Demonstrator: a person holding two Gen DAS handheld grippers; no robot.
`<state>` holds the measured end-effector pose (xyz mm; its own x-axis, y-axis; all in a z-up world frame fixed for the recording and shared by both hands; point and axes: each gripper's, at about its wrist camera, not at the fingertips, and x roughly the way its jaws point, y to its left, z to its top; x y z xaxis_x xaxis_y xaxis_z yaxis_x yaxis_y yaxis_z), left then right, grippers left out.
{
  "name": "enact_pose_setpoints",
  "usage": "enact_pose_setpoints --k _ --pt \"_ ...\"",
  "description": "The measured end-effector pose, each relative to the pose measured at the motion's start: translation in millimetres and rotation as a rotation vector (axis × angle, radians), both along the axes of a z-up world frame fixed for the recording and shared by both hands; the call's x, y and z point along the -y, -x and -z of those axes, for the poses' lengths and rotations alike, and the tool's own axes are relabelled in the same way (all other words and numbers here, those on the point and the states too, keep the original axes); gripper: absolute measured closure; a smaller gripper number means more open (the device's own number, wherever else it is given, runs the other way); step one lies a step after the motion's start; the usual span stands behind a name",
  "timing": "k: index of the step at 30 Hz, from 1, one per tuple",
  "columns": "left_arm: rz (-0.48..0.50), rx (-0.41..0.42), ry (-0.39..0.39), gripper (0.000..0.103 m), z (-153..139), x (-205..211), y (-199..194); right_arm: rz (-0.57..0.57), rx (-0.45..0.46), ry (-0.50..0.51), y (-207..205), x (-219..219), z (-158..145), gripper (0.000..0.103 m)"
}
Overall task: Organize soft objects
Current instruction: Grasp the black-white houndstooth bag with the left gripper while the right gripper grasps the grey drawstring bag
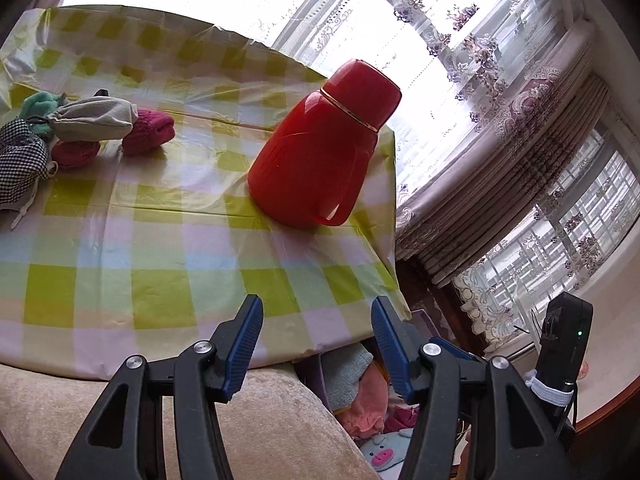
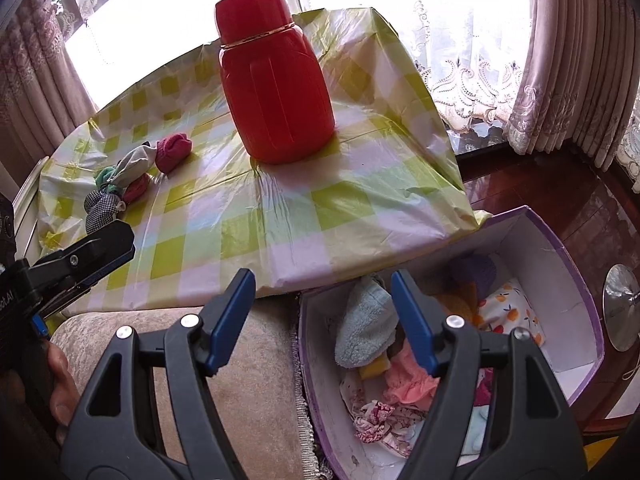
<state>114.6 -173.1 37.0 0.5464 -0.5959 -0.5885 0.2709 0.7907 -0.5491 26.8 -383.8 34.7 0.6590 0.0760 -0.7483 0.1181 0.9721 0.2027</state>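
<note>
Both views, one instant. We held the right gripper (image 2: 323,300) over the near edge of the purple box (image 2: 576,292), its blue pads spread apart with nothing between them; the pale blue fleece piece (image 2: 366,320) lay in the box just beneath and behind the jaws, on a heap of pink and printed cloths. The left gripper (image 1: 318,340) also stood parted and empty, above the near edge of the checked tablecloth (image 1: 160,264).

The soft things not yet sorted sat in a cluster at the far left of the table: a grey pouch (image 1: 96,118), a magenta knit roll (image 1: 150,130), a green piece (image 1: 38,104) and a checked cloth (image 1: 20,160), all touching or overlapping. The red flask (image 1: 320,148) stood upright, well apart from them, between cluster and box.

We judged the step in hand to be the reach for the next piece. To do it well, we would take the outermost item, the magenta roll, pinch across its bulk so that neighbours stay put, and carry it wide of the flask.
</note>
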Motion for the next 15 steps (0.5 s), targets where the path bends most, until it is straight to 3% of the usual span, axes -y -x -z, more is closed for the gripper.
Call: enact_pose_setpoints --k 15 --pt "-0.290 0.001 -0.006 0.046 11 -128 -50 -0.192 0.027 0.063 -70 -96 -5 0.024"
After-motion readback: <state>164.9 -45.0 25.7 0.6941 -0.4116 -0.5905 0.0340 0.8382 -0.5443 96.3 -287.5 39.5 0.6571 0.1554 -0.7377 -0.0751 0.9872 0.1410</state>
